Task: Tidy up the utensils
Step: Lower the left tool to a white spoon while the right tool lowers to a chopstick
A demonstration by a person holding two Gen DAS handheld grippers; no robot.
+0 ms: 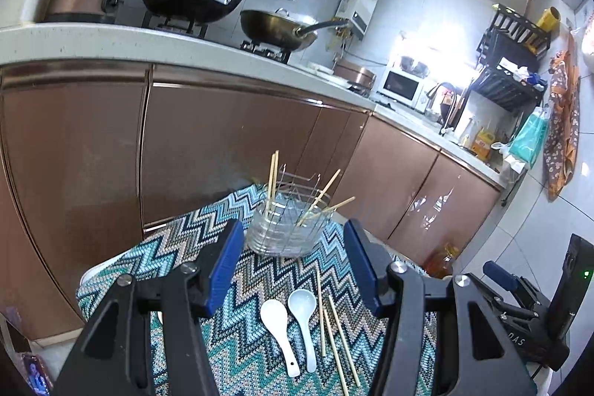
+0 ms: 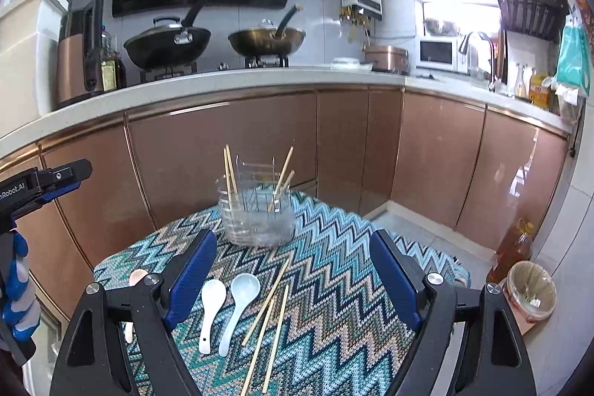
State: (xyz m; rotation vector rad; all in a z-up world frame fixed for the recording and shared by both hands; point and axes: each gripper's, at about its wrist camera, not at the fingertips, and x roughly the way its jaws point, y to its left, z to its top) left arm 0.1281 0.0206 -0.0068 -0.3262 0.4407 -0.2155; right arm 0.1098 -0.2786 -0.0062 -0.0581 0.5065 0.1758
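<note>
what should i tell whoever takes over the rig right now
Left gripper: open, empty. Right gripper: open, empty. Both hang over the zigzag-patterned cloth.
Done: four wooden chopsticks stand in the clear glass holder with a wire rack.
Left: a white ceramic spoon, a pale blue ceramic spoon and three loose wooden chopsticks lie on the cloth; a pinkish spoon sits partly hidden by the right gripper's left finger.

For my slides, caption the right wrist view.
Open right tool above two spoons, three loose chopsticks on a zigzag cloth; holder behind has more.
</note>
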